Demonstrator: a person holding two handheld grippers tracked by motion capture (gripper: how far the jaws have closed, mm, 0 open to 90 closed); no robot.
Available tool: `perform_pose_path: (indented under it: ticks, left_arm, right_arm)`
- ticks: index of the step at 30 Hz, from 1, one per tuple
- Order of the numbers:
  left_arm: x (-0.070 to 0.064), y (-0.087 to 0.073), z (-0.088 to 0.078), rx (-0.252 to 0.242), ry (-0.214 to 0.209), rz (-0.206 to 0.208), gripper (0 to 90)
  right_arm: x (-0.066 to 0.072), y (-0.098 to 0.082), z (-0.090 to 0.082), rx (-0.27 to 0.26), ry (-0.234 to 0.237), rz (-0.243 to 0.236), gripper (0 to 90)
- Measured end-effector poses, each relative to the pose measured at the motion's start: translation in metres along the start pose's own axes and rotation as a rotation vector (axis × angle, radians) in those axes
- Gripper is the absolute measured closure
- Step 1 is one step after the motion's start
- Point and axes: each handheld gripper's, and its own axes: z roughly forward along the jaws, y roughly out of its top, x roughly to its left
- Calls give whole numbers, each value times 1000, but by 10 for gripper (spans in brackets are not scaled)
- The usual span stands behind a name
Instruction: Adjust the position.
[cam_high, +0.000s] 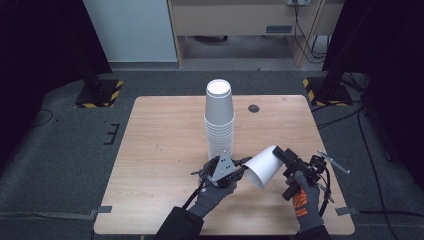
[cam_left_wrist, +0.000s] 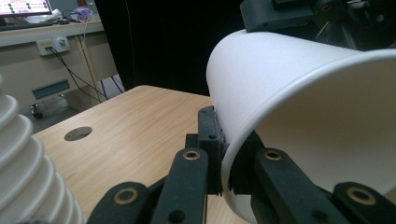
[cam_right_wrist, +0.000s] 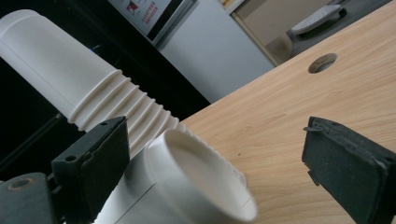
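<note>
Both grippers meet at one white paper cup (cam_high: 263, 166) over the near right part of the wooden table (cam_high: 160, 150). My left gripper (cam_high: 245, 162) is pinching the cup's rim: in the left gripper view one black jaw sits outside the wall and the other inside the mouth, pads pressed on the thin paper edge (cam_left_wrist: 227, 161). The cup lies tilted on its side, off the table, its open mouth toward my left hand (cam_high: 215, 192) and its closed base toward my right.

My right gripper (cam_high: 280, 154) has its jaws spread wide. In the right gripper view the cup's base (cam_right_wrist: 201, 182) sits between the two pads without either one touching it; the left pad (cam_right_wrist: 100, 161) is close beside it and the right pad (cam_right_wrist: 348, 165) stands well apart.

Just behind the held cup stands a tall stack of white cups (cam_high: 219, 120), upside down, near the middle of the table. A round cable hole (cam_high: 254, 108) lies in the tabletop beyond the stack, to its right.
</note>
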Motion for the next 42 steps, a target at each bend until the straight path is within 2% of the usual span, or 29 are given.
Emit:
perform_pose_path:
  ticks: [9,13,19,24,30,35,42]
  left_arm:
    - [5,1,-21,11,1,-1,856]
    - [8,1,-31,13,4,-2,856]
    - [12,0,-47,10,6,-25,857]
    - [19,-2,-60,13,30,-36,856]
    - [25,-4,-75,15,50,-38,855]
    - [31,-8,-92,20,73,-42,856]
    - [40,-14,-110,16,110,-78,857]
  right_arm:
    - [-8,6,-6,-27,-59,-29,90]
    - [-10,7,-7,-18,-94,-76,91]
    - [-12,6,-7,7,-144,-150,94]
    - [-11,3,-6,33,-187,-233,94]
    - [-11,2,-6,54,-222,-300,95]
    - [-14,0,-8,68,-245,-328,95]
    - [-17,-1,-9,99,-282,-377,91]
